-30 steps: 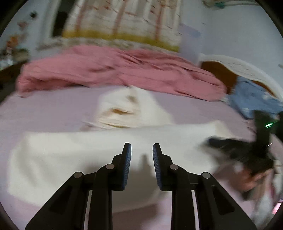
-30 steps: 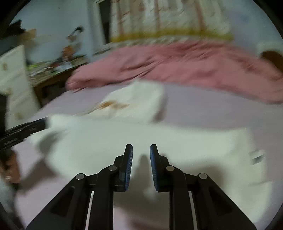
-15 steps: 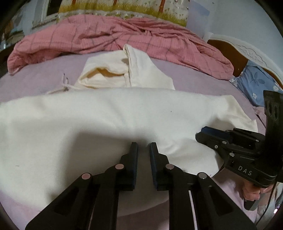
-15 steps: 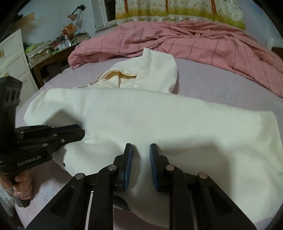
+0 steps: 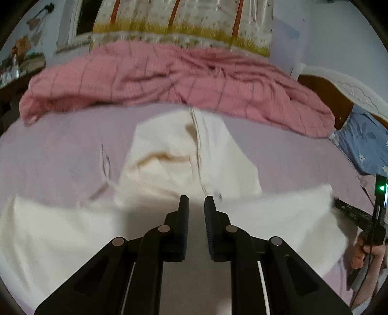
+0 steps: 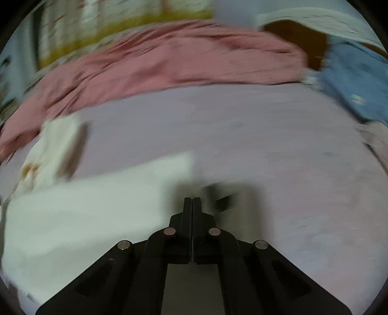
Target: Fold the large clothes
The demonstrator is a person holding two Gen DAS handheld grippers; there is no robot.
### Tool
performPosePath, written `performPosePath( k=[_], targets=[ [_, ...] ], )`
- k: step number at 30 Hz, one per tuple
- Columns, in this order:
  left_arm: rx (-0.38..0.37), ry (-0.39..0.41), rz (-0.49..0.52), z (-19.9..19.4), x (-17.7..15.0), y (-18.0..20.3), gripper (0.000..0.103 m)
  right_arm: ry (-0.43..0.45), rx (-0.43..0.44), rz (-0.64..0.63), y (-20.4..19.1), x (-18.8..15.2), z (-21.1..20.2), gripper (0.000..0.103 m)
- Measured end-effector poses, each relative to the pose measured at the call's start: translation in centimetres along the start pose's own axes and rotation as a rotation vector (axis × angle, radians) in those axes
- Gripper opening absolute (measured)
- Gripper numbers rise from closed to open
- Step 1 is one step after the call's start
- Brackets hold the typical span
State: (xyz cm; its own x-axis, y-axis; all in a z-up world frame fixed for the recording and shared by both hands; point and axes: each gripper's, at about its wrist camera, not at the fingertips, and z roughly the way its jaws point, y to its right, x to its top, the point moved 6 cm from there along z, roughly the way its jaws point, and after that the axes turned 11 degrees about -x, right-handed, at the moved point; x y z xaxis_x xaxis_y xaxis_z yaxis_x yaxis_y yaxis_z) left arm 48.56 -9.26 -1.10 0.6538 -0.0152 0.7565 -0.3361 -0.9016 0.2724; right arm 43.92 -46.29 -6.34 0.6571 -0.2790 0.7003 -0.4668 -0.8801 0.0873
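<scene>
A cream hooded sweatshirt [image 5: 72, 230] lies folded across the lilac bed sheet [image 5: 60, 150], its hood [image 5: 184, 155] pointing toward the far side. My left gripper [image 5: 196, 206] hovers over the middle of the garment, its jaws a little apart and empty. My right gripper [image 6: 192, 201] has its jaws closed together, over the sheet just past the garment's right end [image 6: 97, 206]; nothing shows between its jaws. It also shows at the right edge of the left wrist view [image 5: 351, 213], beside the garment's right end. The right wrist view is motion-blurred.
A rumpled pink checked quilt [image 5: 169, 77] lies along the far side of the bed. A blue flowered pillow [image 5: 363, 140] and a white headboard [image 5: 349, 87] are at the right. A curtain [image 5: 181, 21] hangs behind. Cluttered furniture [image 5: 14, 67] stands at the far left.
Both grippers have risen and pulled back from the garment. The right gripper swung to the right, off the garment's end, and closed its jaws. The left jaws opened slightly wider.
</scene>
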Motion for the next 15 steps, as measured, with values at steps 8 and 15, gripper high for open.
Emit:
performPosePath(
  k=[8,15],
  targets=[
    [0.078,0.122,0.061,-2.8,4.0,-1.9,0.014,0.147,0.108,0.124,2.7,1.7,-2.7,0.001],
    [0.126,0.271,0.159,-3.5,5.8,-4.8,0.016,0.257,0.145,-0.013,-1.9,0.9,-5.6,0.018]
  ],
)
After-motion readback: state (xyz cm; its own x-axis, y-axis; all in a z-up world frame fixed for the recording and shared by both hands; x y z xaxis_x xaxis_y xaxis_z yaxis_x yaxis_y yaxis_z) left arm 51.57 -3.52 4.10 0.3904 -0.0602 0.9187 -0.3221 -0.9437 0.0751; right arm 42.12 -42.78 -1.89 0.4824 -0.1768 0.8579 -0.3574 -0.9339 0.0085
